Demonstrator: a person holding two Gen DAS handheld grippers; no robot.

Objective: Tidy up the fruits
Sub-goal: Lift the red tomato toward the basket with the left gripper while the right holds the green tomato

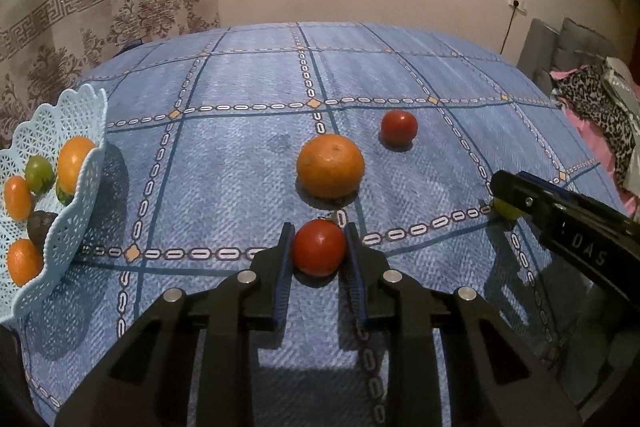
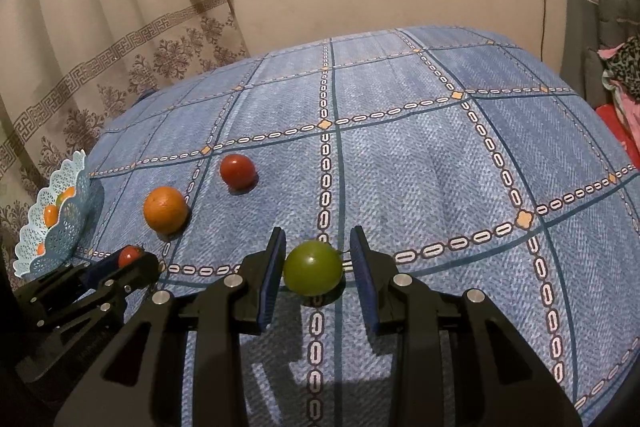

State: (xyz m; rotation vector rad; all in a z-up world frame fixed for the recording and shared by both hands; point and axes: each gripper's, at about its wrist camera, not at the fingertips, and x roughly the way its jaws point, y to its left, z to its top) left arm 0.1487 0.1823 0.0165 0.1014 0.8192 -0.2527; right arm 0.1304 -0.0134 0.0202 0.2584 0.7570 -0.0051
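Left wrist view, left tool (image 1: 319, 247) clamping red tomato (image 1: 319, 247), right tool (image 2: 318, 263) open around green tomato (image 2: 313, 268), half hidden.

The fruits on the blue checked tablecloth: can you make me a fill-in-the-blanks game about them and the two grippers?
1. The left gripper has its fingers around a round ____ tomato.
2. The right gripper has its fingers on either side of a round ____ fruit.
3. The big orange sits on the blue checked tablecloth, not in the light blue lattice plastic ____.
4. Beyond the big orange lies a second red ____.

Missing words: red; green; basket; tomato
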